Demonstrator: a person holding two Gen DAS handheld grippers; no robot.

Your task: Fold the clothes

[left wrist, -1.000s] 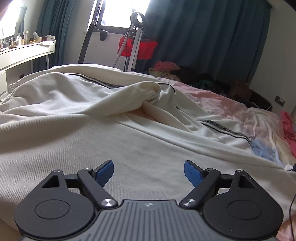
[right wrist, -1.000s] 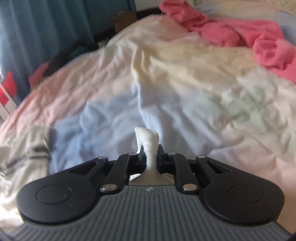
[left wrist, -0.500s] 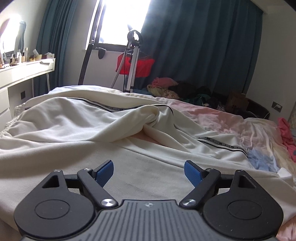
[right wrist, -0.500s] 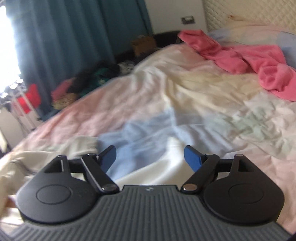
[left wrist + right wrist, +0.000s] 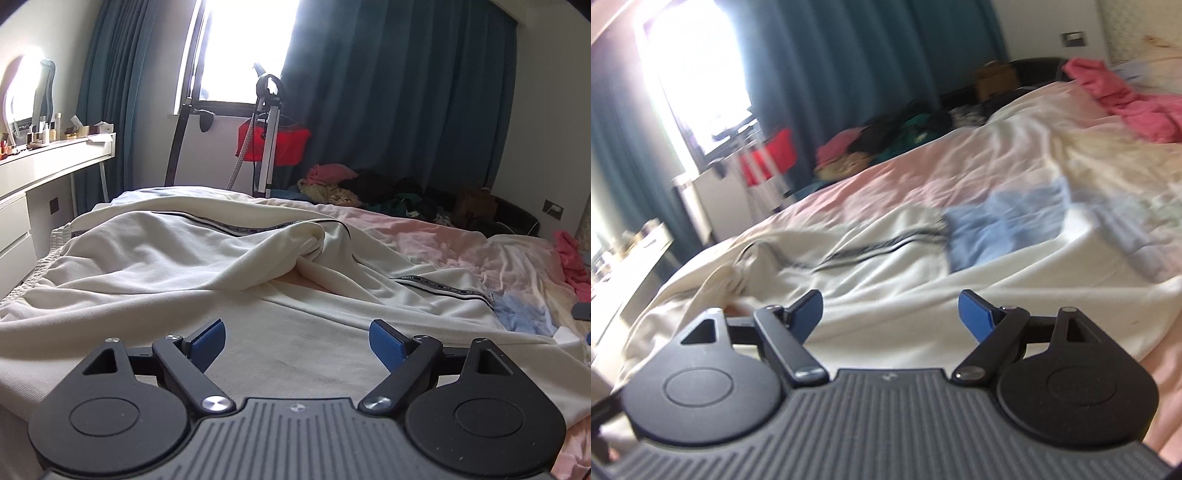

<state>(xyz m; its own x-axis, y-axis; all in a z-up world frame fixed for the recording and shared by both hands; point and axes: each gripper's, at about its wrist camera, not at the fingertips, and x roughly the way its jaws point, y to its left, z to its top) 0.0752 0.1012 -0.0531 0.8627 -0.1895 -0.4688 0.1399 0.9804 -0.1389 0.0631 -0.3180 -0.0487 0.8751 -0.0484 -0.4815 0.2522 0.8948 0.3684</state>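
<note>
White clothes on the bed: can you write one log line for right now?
left gripper: open, empty | right gripper: open, empty | white garment: rumpled on bed, unfolded

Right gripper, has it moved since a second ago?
Yes. The right gripper opened and swung left: the pink garment slid to the right edge, and the window appeared.

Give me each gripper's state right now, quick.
Left gripper: jaws open, empty, above the cream garment.
Right gripper: jaws open, empty, above the same garment.
</note>
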